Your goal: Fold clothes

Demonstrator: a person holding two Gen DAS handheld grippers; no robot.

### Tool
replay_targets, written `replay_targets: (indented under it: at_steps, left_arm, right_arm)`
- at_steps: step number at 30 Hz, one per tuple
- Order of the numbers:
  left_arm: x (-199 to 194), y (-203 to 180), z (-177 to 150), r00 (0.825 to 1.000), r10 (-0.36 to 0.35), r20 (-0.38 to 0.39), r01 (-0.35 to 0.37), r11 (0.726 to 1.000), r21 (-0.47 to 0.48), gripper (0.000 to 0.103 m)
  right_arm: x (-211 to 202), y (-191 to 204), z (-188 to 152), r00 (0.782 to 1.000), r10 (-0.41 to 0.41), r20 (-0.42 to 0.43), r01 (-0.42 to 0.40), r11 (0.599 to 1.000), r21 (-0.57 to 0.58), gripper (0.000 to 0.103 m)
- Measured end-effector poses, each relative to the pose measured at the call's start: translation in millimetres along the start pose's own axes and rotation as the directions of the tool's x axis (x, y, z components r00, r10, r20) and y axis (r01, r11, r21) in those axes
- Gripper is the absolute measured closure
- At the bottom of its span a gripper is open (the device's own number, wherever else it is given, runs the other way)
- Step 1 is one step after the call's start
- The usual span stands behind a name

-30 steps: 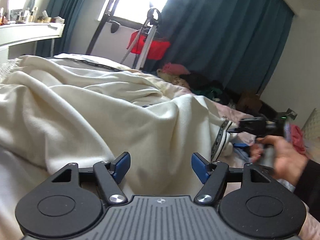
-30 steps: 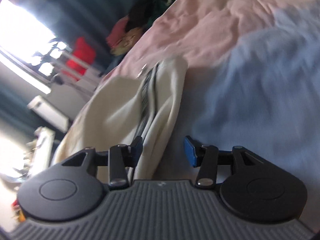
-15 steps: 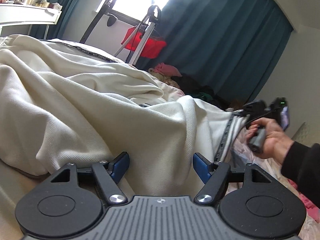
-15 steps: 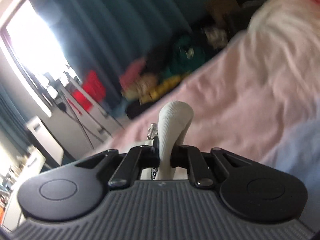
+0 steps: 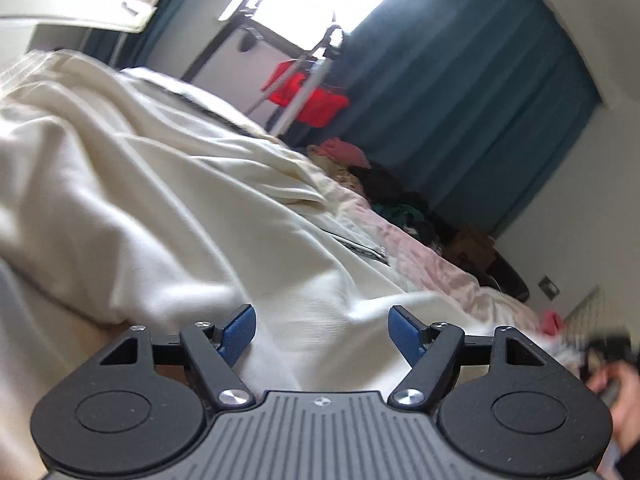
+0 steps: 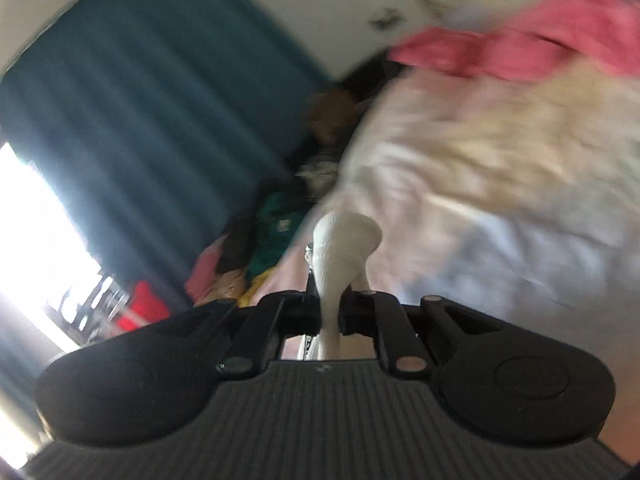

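A cream garment [image 5: 168,208] with a dark striped trim lies rumpled across a pink-sheeted bed [image 5: 432,264]. My left gripper [image 5: 320,330] is open, its blue pads [image 5: 240,328] just above the cream cloth, nothing between them. In the right wrist view my right gripper [image 6: 330,312] is shut on a bunched edge of the cream garment [image 6: 344,240], which sticks up past the closed jaws with a small metal zip pull beside it. A hand [image 5: 612,388] holding the right gripper shows blurred at the lower right of the left wrist view.
Teal curtains [image 5: 460,100] and a bright window fill the back wall. A rack with a red item [image 5: 308,92] stands by the bed. A heap of dark and coloured clothes [image 5: 384,196] lies at the far edge. A pink cloth [image 6: 520,40] lies on the bed.
The right gripper, open around the garment's edge a second ago, has shut on it and swung with it to the right and down. The left gripper tilted, still open.
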State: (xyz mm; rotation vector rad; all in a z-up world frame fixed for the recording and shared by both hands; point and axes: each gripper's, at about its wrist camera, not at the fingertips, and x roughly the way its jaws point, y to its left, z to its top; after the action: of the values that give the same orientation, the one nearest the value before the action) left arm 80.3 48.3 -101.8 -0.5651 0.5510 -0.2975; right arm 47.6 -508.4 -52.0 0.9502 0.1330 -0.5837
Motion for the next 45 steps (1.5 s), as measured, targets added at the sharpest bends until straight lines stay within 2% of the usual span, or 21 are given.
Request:
replay_targets:
  at_steps: [3, 6, 9, 11, 13, 15, 20, 21, 22, 25, 26, 27, 34, 36, 40, 43, 45]
  left_arm:
    - [-13, 10, 6, 0.999, 0.047, 0.003, -0.047, 0.994, -0.096, 0.026]
    - [-27, 31, 13, 0.995, 0.099, 0.004, -0.095, 0.966, -0.239, 0.023]
    - [-41, 61, 18, 0.989, 0.147, 0.003, -0.133, 0.901, -0.414, 0.022]
    - [-50, 87, 20, 0.980, 0.196, -0.011, -0.171, 0.823, -0.542, 0.022]
    - [-57, 109, 23, 0.973, 0.230, 0.004, -0.174, 0.750, -0.638, 0.022]
    - [-62, 124, 30, 0.962, 0.268, 0.044, -0.164, 0.700, -0.695, 0.022]
    - [-50, 150, 63, 0.921, 0.378, 0.097, -0.190, 0.653, -0.733, 0.023]
    - [-48, 155, 70, 0.911, 0.399, 0.107, -0.195, 0.643, -0.741, 0.026]
    - [-46, 161, 76, 0.909, 0.403, 0.106, -0.196, 0.638, -0.745, 0.028]
    - [-47, 171, 91, 0.910, 0.394, 0.132, -0.177, 0.656, -0.734, 0.059]
    - [-48, 175, 97, 0.910, 0.391, 0.141, -0.171, 0.662, -0.730, 0.078]
    - [-55, 173, 104, 0.908, 0.390, 0.152, -0.172, 0.678, -0.715, 0.092]
    - [-110, 164, 158, 0.896, 0.380, 0.229, -0.178, 0.781, -0.598, 0.097]
    - [-136, 163, 165, 0.912, 0.347, 0.219, -0.148, 0.776, -0.614, 0.097]
    - [-189, 156, 158, 0.934, 0.322, 0.153, -0.173, 0.784, -0.596, 0.097]
    - [-207, 157, 143, 0.939, 0.333, 0.085, -0.225, 0.783, -0.580, 0.097]
    - [-222, 168, 124, 0.936, 0.350, 0.033, -0.269, 0.774, -0.573, 0.097]
  right_arm:
    - [-6, -53, -2, 0.997, -0.060, -0.059, 0.069, 0.980, 0.184, 0.093]
    - [-7, -82, -9, 0.990, -0.092, -0.110, 0.118, 0.960, 0.253, 0.093]
    - [-6, -92, -16, 0.986, -0.106, -0.129, 0.134, 0.963, 0.233, 0.093]
    - [-2, -93, -17, 0.986, -0.107, -0.131, 0.135, 0.964, 0.230, 0.093]
    - [3, -93, -18, 0.985, -0.113, -0.132, 0.140, 0.965, 0.221, 0.093]
    - [1, -92, -19, 0.983, -0.120, -0.137, 0.148, 0.965, 0.215, 0.093]
    - [-5, -94, -23, 0.979, -0.143, -0.147, 0.174, 0.959, 0.223, 0.093]
    - [-5, -96, -25, 0.978, -0.148, -0.147, 0.180, 0.953, 0.242, 0.093]
    - [-5, -99, -26, 0.978, -0.151, -0.146, 0.185, 0.947, 0.262, 0.093]
    - [-2, -100, -28, 0.975, -0.166, -0.149, 0.200, 0.945, 0.259, 0.093]
    - [-1, -101, -27, 0.974, -0.167, -0.152, 0.203, 0.945, 0.257, 0.093]
    - [0, -102, -27, 0.974, -0.167, -0.156, 0.203, 0.945, 0.256, 0.093]
    - [-1, -110, -24, 0.972, -0.166, -0.168, 0.209, 0.935, 0.286, 0.093]
    - [-5, -108, -22, 0.973, -0.167, -0.159, 0.206, 0.940, 0.271, 0.093]
    - [-18, -93, -17, 0.978, -0.173, -0.115, 0.194, 0.958, 0.213, 0.093]
    - [-40, -87, -14, 0.973, -0.224, -0.055, 0.230, 0.956, 0.183, 0.093]
    - [-46, -95, -15, 0.959, -0.273, -0.077, 0.283, 0.937, 0.205, 0.093]
